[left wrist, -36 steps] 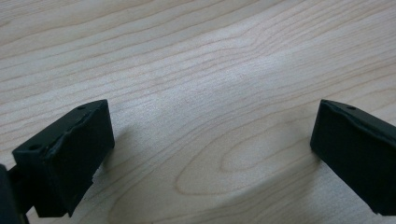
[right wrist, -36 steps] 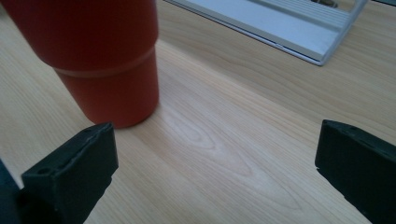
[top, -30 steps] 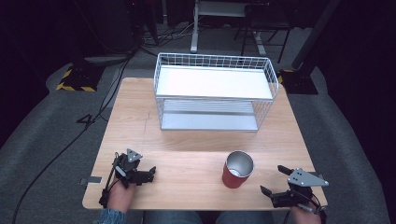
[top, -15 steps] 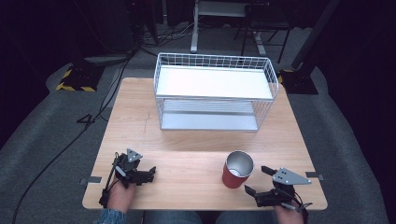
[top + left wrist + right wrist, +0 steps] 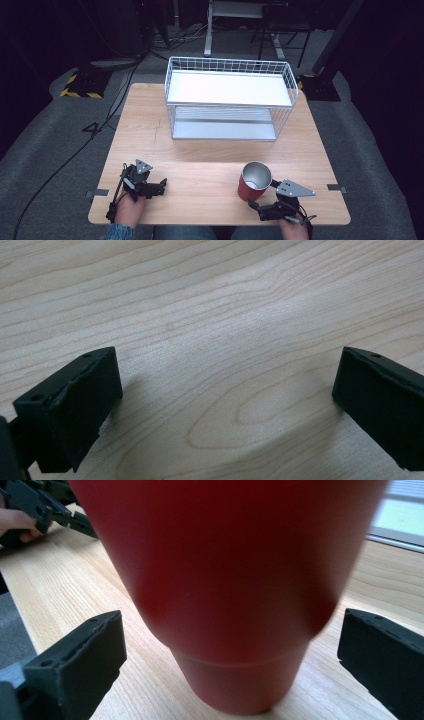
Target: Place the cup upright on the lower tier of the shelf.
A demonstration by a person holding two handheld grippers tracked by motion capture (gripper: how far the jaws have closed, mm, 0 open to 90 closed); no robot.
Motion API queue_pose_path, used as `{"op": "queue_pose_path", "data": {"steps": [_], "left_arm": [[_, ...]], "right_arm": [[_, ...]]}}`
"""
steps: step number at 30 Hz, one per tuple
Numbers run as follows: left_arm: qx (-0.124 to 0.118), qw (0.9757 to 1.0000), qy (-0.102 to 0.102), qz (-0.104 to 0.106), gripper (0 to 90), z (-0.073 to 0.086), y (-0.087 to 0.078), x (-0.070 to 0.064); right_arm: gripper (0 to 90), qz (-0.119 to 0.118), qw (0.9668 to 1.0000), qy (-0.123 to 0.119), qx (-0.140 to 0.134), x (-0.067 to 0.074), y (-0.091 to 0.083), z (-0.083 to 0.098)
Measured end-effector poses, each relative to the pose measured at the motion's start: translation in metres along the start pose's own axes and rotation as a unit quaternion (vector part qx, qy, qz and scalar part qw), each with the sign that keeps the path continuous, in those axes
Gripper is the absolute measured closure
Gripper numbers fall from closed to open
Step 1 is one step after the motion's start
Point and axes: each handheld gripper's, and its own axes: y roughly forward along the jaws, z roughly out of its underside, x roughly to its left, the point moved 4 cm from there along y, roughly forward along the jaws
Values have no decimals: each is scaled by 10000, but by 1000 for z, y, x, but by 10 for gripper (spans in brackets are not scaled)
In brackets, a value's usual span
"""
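Left gripper: one black two-jaw gripper [image 5: 161,186] is held low at the near left corner of the table; its jaws are seen spread wide apart in the left gripper view [image 5: 227,405], with nothing but bare wood between them. The jaw blocks are matt, squared and slightly chipped at the edges.
Left hand: one hand [image 5: 129,205] is wrapped around the gripper body, with a blue cuff seen at the frame's bottom edge.
Table: one rectangular light wooden table [image 5: 200,150] with flowing grain and a smooth finish.
Wire basket: one white wire-mesh rack [image 5: 230,97] with two flat white shelves is placed at the far middle of the table, well apart from both grippers.
Cup: one red tapered cup [image 5: 254,181] with a shiny metal inside stands upright at the near right of the table; its wall is smooth and steps in to a narrower base [image 5: 235,645].
Right gripper: one black two-jaw gripper [image 5: 259,209] carrying a grey three-cornered plate is held just beside the cup; its jaws are spread wide on either side of the cup's base [image 5: 230,665], and no contact is seen.
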Motion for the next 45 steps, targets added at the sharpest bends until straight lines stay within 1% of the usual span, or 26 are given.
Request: {"op": "queue_pose_path", "data": {"steps": [2, 7, 10, 11, 14, 18, 19, 20, 22, 23, 24, 25, 26, 27, 28, 29, 30, 33, 36, 38, 45], "left_arm": [[0, 10000, 1, -1, 1, 0, 0, 0], [-5, 10000, -21, -7, 1, 0, 0, 0], [-6, 10000, -22, -6, 1, 0, 0, 0], [-7, 10000, -22, -1, 1, 0, 0, 0], [-2, 10000, -25, -5, 1, 0, 0, 0], [-2, 10000, -28, -4, 1, 0, 0, 0], [0, 10000, -29, -5, 1, 0, 0, 0], [3, 10000, -28, 0, 2, 0, 0, 0], [2, 10000, -28, 1, 3, 0, 0, 0], [5, 10000, -28, 3, 3, 0, 0, 0], [5, 10000, -28, 3, 3, 0, 0, 0], [1, 10000, -28, -2, 3, 0, 0, 0], [1, 10000, -28, -2, 3, 0, 0, 0], [3, 10000, -28, 0, 3, 0, 0, 0], [-1, 10000, -28, -4, 3, 0, 0, 0], [-1, 10000, -28, -4, 3, 0, 0, 0], [-1, 10000, -29, -4, 2, 0, 0, 0], [-1, 10000, -29, -4, 2, 0, 0, 0], [0, 10000, -29, -6, 3, 0, 0, 0], [0, 10000, -28, -5, 3, 0, 0, 0], [-1, 10000, -30, -5, 3, 0, 0, 0]], "right_arm": [[0, -3, 10000, -43, 4, 1, 4, -1], [0, -62, 10000, -31, -12, 5, 12, -2], [0, -18, 10000, -24, 8, 4, 15, -1], [0, 36, 10000, -38, 83, 4, 19, 0], [0, 52, 9999, -21, 85, 4, 21, 0], [0, 89, 9999, -59, 78, 4, 26, 1], [0, 127, 9999, -41, 90, 4, 26, 2], [0, 174, 9998, -65, 48, 4, 26, 1], [2, 400, 9992, -43, -4, 2, 26, 0], [0, 564, 9984, 51, 8, 0, 26, 0], [0, 564, 9984, 51, 8, 0, 26, 0], [0, 628, 9980, -22, 20, -1, 26, 0], [0, 628, 9980, -22, 20, -1, 26, 0], [30, 506, 9986, -95, 87, -1, 26, 1], [62, 300, 9993, -171, 117, 1, 26, 1], [101, 207, 9993, -258, 146, 2, 27, 1], [110, 243, 9989, -351, 176, 3, 27, 1], [160, 205, 9983, -505, 228, 5, 28, 2], [163, 206, 9982, -510, 253, 6, 29, 2], [166, 255, 9979, -535, 274, 6, 29, 2], [172, 295, 9980, -503, 262, 6, 30, 1]]}}
